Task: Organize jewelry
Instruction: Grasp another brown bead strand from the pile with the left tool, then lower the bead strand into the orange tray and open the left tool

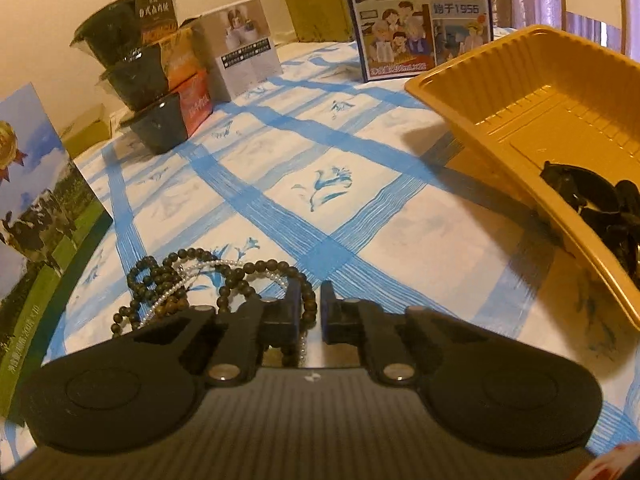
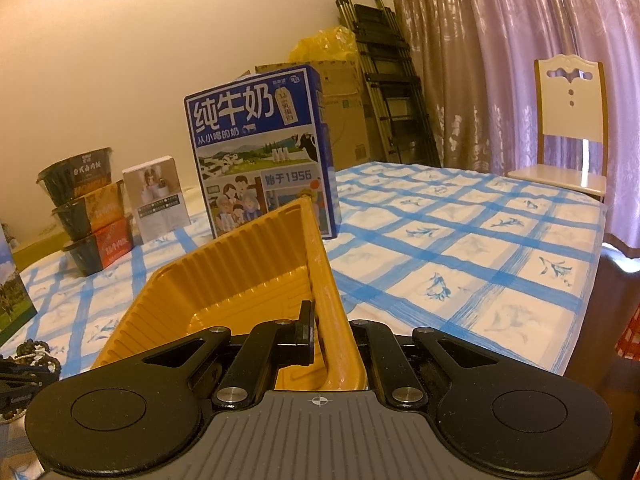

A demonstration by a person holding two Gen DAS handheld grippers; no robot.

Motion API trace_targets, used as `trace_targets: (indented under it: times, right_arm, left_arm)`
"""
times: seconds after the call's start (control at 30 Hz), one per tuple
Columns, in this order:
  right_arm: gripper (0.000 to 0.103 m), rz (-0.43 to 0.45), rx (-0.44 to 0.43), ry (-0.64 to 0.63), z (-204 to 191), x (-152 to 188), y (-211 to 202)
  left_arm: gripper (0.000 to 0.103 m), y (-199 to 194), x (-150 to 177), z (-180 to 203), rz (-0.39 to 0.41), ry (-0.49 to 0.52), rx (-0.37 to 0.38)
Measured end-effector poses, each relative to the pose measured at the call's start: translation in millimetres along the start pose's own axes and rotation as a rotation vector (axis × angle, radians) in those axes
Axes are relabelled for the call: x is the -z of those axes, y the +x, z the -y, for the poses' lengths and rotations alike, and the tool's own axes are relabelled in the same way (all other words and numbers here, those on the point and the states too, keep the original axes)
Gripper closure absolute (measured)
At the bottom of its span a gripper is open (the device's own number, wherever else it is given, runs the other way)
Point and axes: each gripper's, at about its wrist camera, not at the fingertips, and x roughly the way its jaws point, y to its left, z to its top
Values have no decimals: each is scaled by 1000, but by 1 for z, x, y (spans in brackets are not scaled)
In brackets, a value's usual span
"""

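Right tongs (image 2: 320,320) clench the ribbed golden plastic tray (image 2: 240,276) wall. Left tongs (image 1: 311,304), slightly parted, straddle the round dark bead strand (image 1: 240,276) beside the tray.

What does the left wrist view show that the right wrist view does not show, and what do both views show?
Only the left wrist view: the left gripper reaching into the dark bead necklace and pearl strand, jaws slightly apart.

Only the right wrist view: the right gripper clamping the tilted yellow tray by its wall, plus a chair, curtain and folded ladder.

Both: the tray, the milk box, the stacked bowls and the blue checked tablecloth.
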Motion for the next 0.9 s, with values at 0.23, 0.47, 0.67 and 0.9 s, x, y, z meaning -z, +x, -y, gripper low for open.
trace_targets:
  times: [0.23, 0.47, 0.67, 0.9]
  right_arm:
    - [96, -4, 1, 2, 2, 2, 1]
    - [96, -2, 0, 1, 1, 2, 1]
    - [96, -2, -1, 0, 0, 2, 1]
    - [96, -1, -4, -1, -2, 1, 1]
  left_arm:
    - [98, -5, 1, 5, 1, 8, 3]
    - [98, -46, -9, 3, 91, -40, 46]
    - [98, -94, -29, 4, 184, -136, 146]
    - [98, -129, -49, 30, 244, -190, 285]
